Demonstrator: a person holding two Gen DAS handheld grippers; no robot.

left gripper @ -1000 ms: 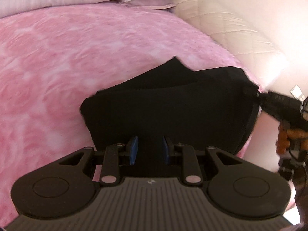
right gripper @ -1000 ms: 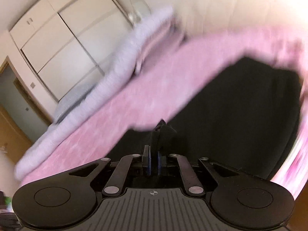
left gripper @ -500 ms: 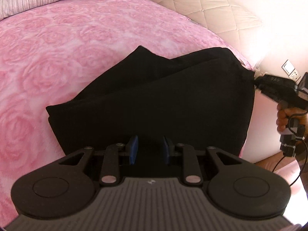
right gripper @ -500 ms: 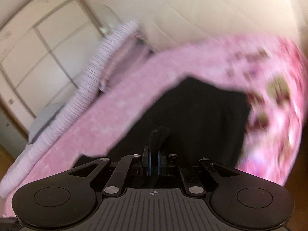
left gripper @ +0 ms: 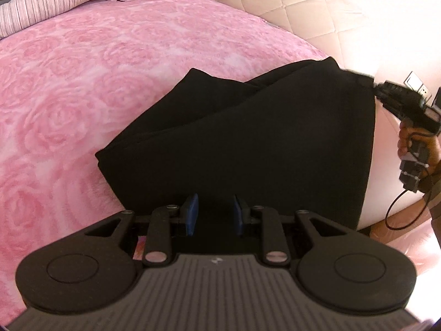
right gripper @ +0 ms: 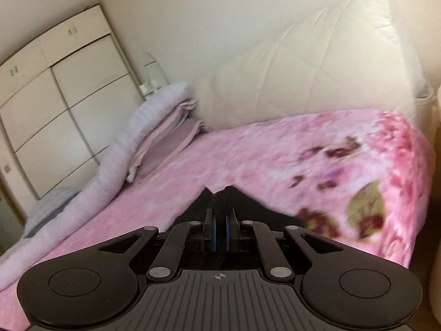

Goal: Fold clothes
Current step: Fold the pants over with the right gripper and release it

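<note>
Left wrist view: black garment (left gripper: 248,143) lies folded on the pink bed (left gripper: 82,96), long axis running from its folded corner out on the bed toward the bed's right edge, where the right gripper (left gripper: 377,88) pinches the far corner. Left gripper (left gripper: 215,212) sits at the garment's near edge, jaws partly apart with black cloth between the blue pads; cannot tell whether they press it, so the grip is unclear. A hand (left gripper: 413,143) carries the right tool just off the bed edge. Striped bedding (left gripper: 41,0) piled at the head of the bed, well apart from the garment. Right wrist view: right gripper (right gripper: 220,230) jaws clenched on a peak of garment (right gripper: 220,195), cloth poking up past the pads; the rest drops below the tool toward the bed (right gripper: 248,160). Likely next: carry the pinched corner across toward the bed's middle; the right hand holds the free corner, the left anchors the near edge.
</note>
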